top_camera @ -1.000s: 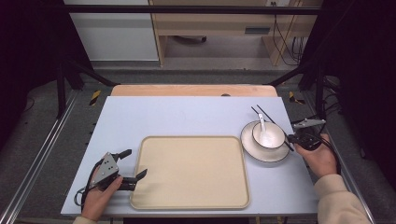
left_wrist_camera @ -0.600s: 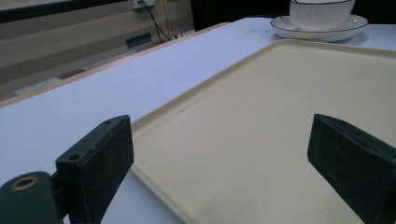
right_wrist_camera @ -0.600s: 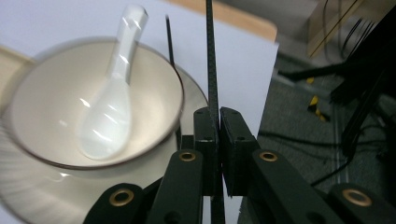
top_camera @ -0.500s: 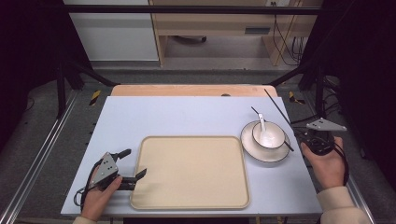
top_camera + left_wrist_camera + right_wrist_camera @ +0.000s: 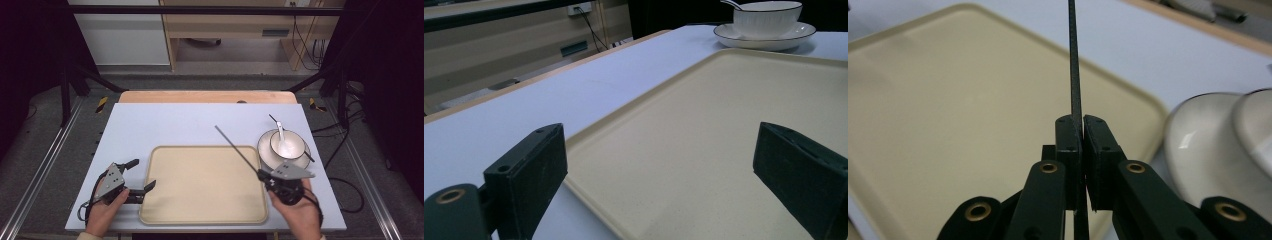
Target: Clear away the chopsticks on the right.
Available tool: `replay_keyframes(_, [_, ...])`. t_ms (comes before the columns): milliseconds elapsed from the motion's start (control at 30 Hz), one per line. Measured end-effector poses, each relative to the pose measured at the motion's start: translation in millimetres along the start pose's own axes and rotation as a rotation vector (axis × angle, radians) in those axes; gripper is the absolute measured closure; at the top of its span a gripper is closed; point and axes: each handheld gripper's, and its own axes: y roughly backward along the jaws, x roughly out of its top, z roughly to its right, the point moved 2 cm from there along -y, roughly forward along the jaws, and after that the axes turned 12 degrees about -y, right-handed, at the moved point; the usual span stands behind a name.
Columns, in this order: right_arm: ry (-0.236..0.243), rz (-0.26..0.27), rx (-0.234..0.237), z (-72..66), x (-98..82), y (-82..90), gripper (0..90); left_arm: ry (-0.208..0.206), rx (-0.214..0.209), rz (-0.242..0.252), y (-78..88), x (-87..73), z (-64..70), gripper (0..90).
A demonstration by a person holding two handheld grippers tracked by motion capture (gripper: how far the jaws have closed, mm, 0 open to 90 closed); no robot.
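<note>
A thin black chopstick (image 5: 237, 148) is clamped in my right gripper (image 5: 261, 174), which is shut on its lower end over the right edge of the beige tray (image 5: 200, 200). The stick slants up and to the left above the tray. In the right gripper view the chopstick (image 5: 1074, 60) rises straight from between the closed pads of that gripper (image 5: 1082, 125). My left gripper (image 5: 145, 173) rests open at the tray's left edge. In the left gripper view its gripper (image 5: 664, 175) has jaws standing wide apart across the tray's corner (image 5: 704, 125), holding nothing.
A white bowl (image 5: 287, 144) with a spoon (image 5: 280, 131) sits on a saucer (image 5: 265, 150) at the right of the pale blue table (image 5: 165, 125). A second black chopstick (image 5: 310, 157) lies across the saucer. The bowl (image 5: 766, 20) is far off in the left gripper view.
My right gripper has carried the chopstick from beside the bowl toward the near side and leftward, to the tray's right edge. The left gripper has stayed put.
</note>
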Motion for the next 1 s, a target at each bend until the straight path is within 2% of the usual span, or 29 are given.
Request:
replay_keyframes(67, [-0.016, -0.032, 0.038, -11.2, -10.4, -12.1, 85.9, -0.001, 0.0, 0.001, 0.0, 0.3, 0.0, 6.9])
replay_keyframes(100, [-0.016, -0.032, 0.038, -11.2, -10.4, -12.1, 85.9, -0.001, -0.001, 0.002, 0.0, 0.6, 0.1, 6.9])
replay_keyframes(133, [0.001, -0.075, 0.035, -20.4, -17.6, -20.7, 85.9, -0.007, -0.003, 0.002, 0.1, 1.3, 0.3, 6.9])
replay_keyframes(233, [-0.012, -0.097, 0.035, -24.7, -22.8, -26.6, 86.0, -0.008, -0.003, 0.005, 0.0, 1.8, 0.5, 6.9])
replay_keyframes(267, [-0.014, -0.126, 0.032, -27.6, -27.7, -32.0, 85.9, -0.008, -0.001, 0.006, -0.3, 1.8, 0.6, 6.9])
replay_keyframes(400, [-0.019, -0.153, 0.026, -28.4, -32.8, -38.3, 85.9, -0.005, -0.004, 0.008, -0.3, 2.1, 0.8, 6.8])
replay_keyframes(467, [-0.045, -0.171, 0.04, -26.6, -36.3, -42.8, 85.7, -0.005, -0.003, 0.009, -0.4, 2.2, 0.9, 6.9])
replay_keyframes(600, [-0.052, -0.169, 0.048, -26.1, -37.1, -43.4, 85.4, -0.005, -0.006, 0.008, -0.7, 2.0, 1.0, 6.9])
replay_keyframes(667, [-0.047, -0.167, 0.055, -25.1, -37.3, -43.4, 81.6, -0.005, -0.006, 0.005, -0.8, 1.8, 1.1, 6.9])
replay_keyframes(733, [-0.048, -0.124, 0.061, -23.3, -31.7, -33.7, 81.5, -0.006, -0.004, 0.007, -0.3, 2.1, 1.0, 6.9])
replay_keyframes(833, [-0.05, -0.094, 0.063, -18.1, -26.3, -22.9, 79.0, -0.009, -0.005, 0.002, 0.3, 1.4, 0.4, 6.9])
replay_keyframes(867, [-0.03, -0.061, 0.024, -6.8, -18.6, -8.4, 74.7, -0.008, -0.005, 0.001, 0.4, 1.2, 0.3, 6.9])
replay_keyframes(900, [-0.03, -0.061, 0.024, -6.8, -18.6, -8.4, 74.7, -0.008, -0.005, 0.001, 0.4, 1.2, 0.3, 6.9])
replay_keyframes(933, [-0.019, -0.044, -0.002, 2.3, -13.9, 0.7, 72.3, -0.01, -0.005, 0.001, 0.5, 1.2, 0.3, 6.9])
replay_keyframes(1000, [-0.029, -0.009, -0.063, 25.9, -4.2, 21.4, 68.2, -0.011, -0.004, 0.001, 0.3, 1.3, 0.5, 6.9])
